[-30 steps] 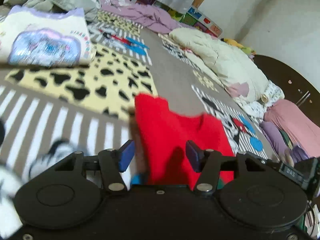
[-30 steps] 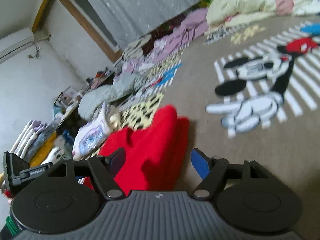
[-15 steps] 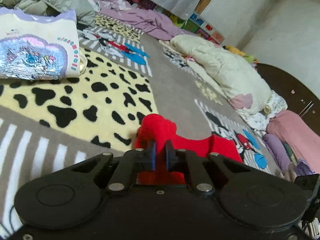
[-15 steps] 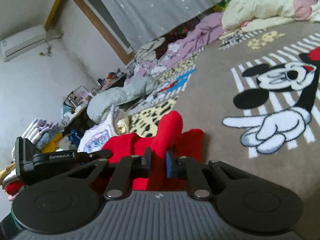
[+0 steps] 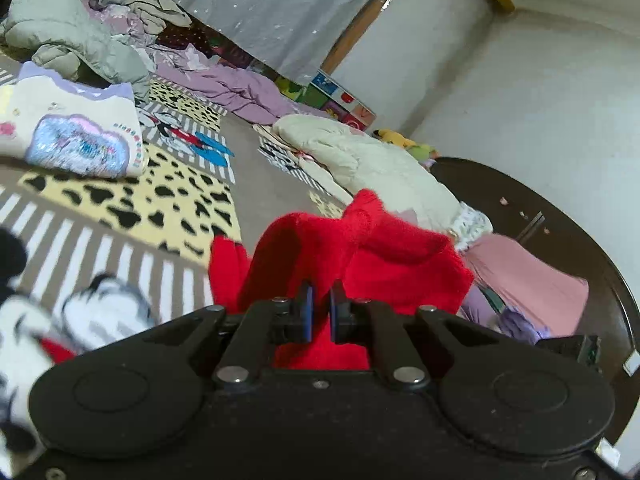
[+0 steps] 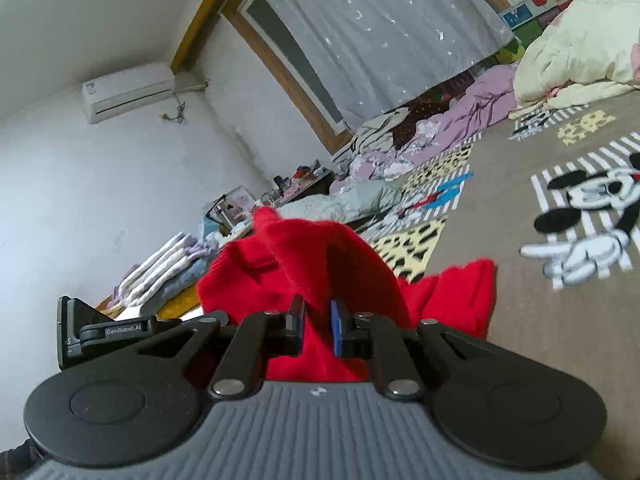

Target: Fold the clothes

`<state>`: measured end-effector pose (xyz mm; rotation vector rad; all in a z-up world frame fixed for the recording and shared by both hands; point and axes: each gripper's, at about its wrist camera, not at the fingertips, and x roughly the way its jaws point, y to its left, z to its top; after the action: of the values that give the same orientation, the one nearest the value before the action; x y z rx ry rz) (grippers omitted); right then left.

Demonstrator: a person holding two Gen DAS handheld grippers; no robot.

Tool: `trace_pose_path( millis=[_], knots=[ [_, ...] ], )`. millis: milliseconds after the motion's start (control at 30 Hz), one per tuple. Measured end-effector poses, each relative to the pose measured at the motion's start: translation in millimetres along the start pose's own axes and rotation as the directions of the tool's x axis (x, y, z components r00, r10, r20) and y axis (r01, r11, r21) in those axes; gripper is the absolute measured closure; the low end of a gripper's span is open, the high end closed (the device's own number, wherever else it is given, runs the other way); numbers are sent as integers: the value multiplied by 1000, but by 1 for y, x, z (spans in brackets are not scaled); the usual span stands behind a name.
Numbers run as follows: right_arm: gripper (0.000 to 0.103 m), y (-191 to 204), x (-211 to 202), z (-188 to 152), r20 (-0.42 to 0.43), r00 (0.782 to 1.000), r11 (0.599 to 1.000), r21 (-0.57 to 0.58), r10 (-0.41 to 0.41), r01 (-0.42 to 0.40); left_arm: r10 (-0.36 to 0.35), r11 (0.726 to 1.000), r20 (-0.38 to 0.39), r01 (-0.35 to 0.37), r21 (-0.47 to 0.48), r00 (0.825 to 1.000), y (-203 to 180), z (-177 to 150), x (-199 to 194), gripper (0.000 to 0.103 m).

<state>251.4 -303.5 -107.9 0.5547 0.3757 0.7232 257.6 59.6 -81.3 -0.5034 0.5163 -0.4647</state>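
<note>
Garment: a bright red, soft knitted garment (image 5: 360,248) hangs bunched and raised off the patterned cartoon-print carpet (image 5: 120,208), humped up just ahead of both claws; one loose end (image 6: 460,292) trails down onto the carpet right of the right claw.
Left claw: the left gripper (image 5: 320,312) has its blue pads nearly together, pinching a thin layer of the red knit.
Right claw: the right gripper (image 6: 316,320) is likewise closed on a fold of the red cloth, which rises directly over its fingertips.
Why held so: two separate pinches probably let the person lift one edge evenly so it can be carried over the rest.
Stage: a fold seems under way; how many folds the knit already has, I cannot tell.
Further out: a folded cream sweatshirt with a sequinned patch (image 5: 76,136) lies well ahead and left of the left claw.
</note>
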Motion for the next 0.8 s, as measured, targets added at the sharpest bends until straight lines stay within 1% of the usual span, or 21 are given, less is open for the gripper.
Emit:
trace_pose_path(
  millis=[67, 133, 200, 267, 300, 333, 367, 400, 433, 467, 533, 567, 600, 667, 700, 800],
  knots=[
    [86, 9, -14, -11, -21, 1000, 1000, -4, -7, 7, 15, 1000, -19, -15, 8, 1000, -2, -15, -12, 98],
    [85, 16, -27, -22, -39, 999, 999, -22, -32, 31, 30, 999, -38, -29, 16, 999, -3, -31, -24, 98],
    [81, 21, -41, -32, -70, 996, 998, -18, -56, 55, 45, 999, -57, -44, 24, 997, -5, -46, -36, 96],
    [66, 26, -56, -42, -103, 992, 997, -13, -75, 74, 60, 998, -75, -58, 33, 995, -7, -62, -48, 95],
    [64, 28, -64, -46, -119, 989, 996, -10, -87, 87, 68, 997, -84, -65, 37, 994, -7, -69, -54, 94],
    [59, 30, -71, -51, -135, 986, 995, -7, -101, 101, 75, 997, -94, -72, 42, 993, -8, -77, -60, 87],
    [51, 30, -79, -55, -144, 984, 994, 13, -109, 112, 83, 996, -103, -79, 46, 991, -9, -85, -66, 77],
    [48, 30, -86, -59, -152, 982, 992, 37, -115, 122, 104, 994, -119, -99, 47, 988, -8, -95, -71, 73],
    [46, 27, -95, -63, -155, 981, 989, 77, -117, 130, 115, 993, -129, -113, 26, 985, -4, -104, -76, 70],
    [45, 24, -103, -67, -154, 982, 984, 122, -114, 133, 119, 993, -135, -121, -4, 984, 1, -112, -81, 63],
    [42, 20, -115, -71, -121, 985, 972, 187, -121, 142, 122, 990, -140, -131, -60, 983, 10, -123, -90, 58],
    [40, 18, -121, -74, -103, 987, 965, 217, -126, 146, 118, 988, -133, -130, -82, 984, 13, -123, -94, 57],
    [40, 19, -121, -76, -97, 987, 963, 222, -131, 150, 109, 987, -114, -121, -108, 987, 15, -121, -97, 56],
    [40, 26, -117, -80, -93, 986, 963, 216, -141, 158, 88, 982, -64, -97, -159, 994, 19, -116, -106, 45],
    [40, 29, -116, -82, -92, 985, 964, 213, -146, 162, 81, 979, -45, -88, -185, 996, 20, -114, -108, 44],
    [39, 47, -94, -93, -131, 979, 972, 152, -157, 176, 107, 974, -28, -111, -198, 994, 17, -117, -100, 42]
  ],
)
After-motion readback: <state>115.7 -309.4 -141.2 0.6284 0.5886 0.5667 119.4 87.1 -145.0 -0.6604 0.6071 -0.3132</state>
